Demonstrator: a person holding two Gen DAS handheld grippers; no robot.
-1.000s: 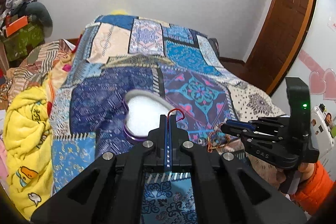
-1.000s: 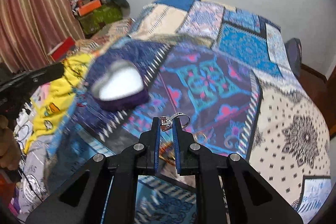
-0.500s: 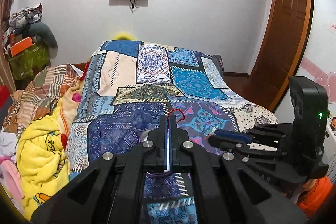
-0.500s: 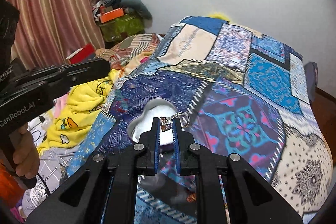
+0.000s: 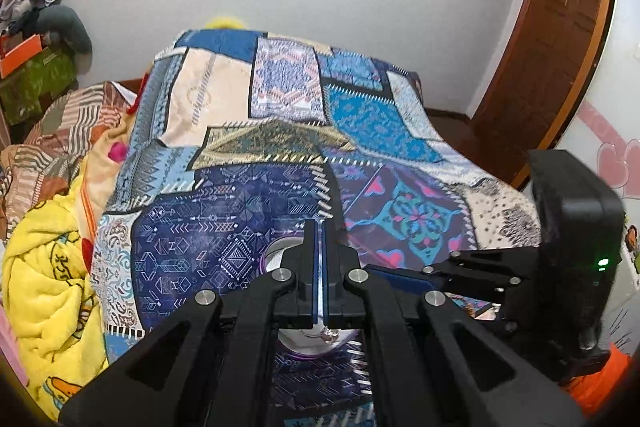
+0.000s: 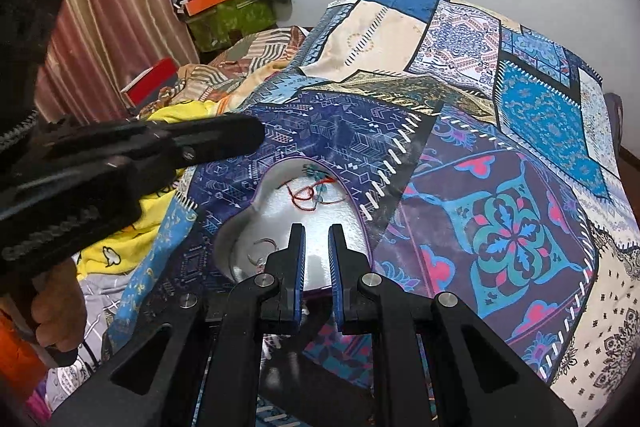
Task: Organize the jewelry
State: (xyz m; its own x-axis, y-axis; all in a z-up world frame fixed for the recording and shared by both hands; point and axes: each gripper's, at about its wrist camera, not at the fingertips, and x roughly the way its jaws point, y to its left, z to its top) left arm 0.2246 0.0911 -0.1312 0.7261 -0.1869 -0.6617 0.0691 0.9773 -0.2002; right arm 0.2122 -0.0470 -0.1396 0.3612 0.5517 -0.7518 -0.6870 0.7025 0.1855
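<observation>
Red cord bracelet (image 6: 310,193): was found lying in the far lobe of the heart-shaped tin (image 6: 362,223); a second earlier it had been pinched in the left gripper (image 5: 320,227).
Silver ring piece (image 6: 260,251): was released into the tin's near lobe.
Right gripper (image 6: 317,231): was seen parted and empty above the tin.
Left gripper: blades nearly together, nothing held.
Progress: both pieces were judged deposited.
View difference: the cord was shown only by the right wrist view; the tin was mostly hidden in the left.
Patchwork bedspread (image 6: 512,227): was recorded beneath the tin.

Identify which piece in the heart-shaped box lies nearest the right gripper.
The silver piece, beside the right gripper; the red cord lies at the far end.
</observation>
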